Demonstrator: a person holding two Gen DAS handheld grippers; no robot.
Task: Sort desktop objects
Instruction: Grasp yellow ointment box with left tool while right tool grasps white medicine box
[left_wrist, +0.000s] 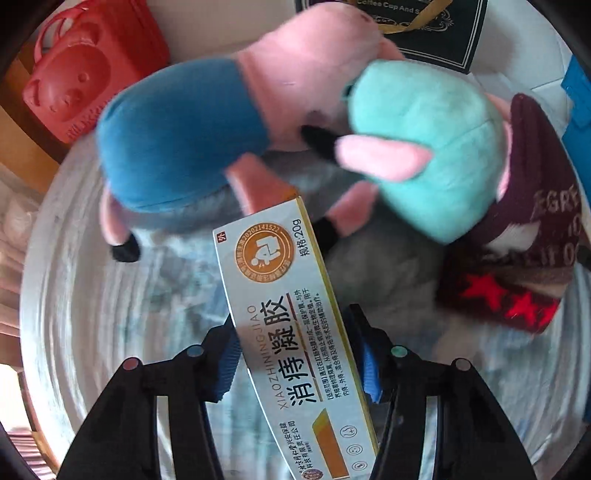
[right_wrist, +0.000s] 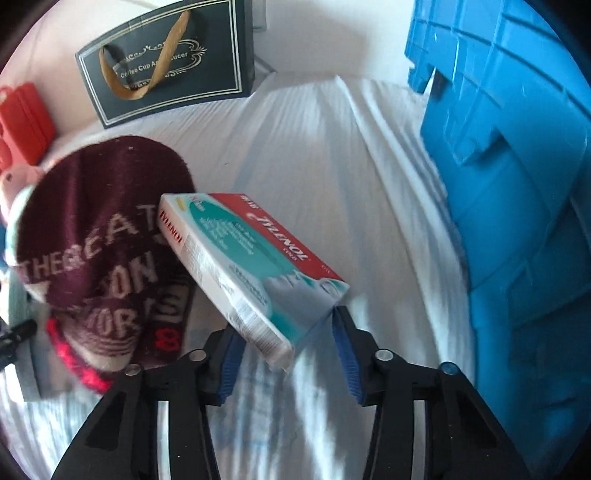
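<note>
My left gripper (left_wrist: 297, 363) is shut on a long white and gold ointment box (left_wrist: 291, 325) with Chinese print, held above the white cloth. Just beyond it lie two pink pig plush toys, one in a blue shirt (left_wrist: 177, 144) and one in a teal shirt (left_wrist: 424, 147). A maroon knit hat (left_wrist: 524, 229) with red stars lies to their right. My right gripper (right_wrist: 288, 354) is shut on a red, white and teal Tylenol box (right_wrist: 255, 266), held tilted above the cloth. The maroon hat (right_wrist: 99, 236) sits left of it.
A blue plastic crate (right_wrist: 517, 184) stands at the right. A dark gift box (right_wrist: 166, 62) with a gold ribbon leans at the back, also in the left wrist view (left_wrist: 424, 26). A red bear-faced case (left_wrist: 81, 74) stands at the back left. White cloth (right_wrist: 332, 147) covers the surface.
</note>
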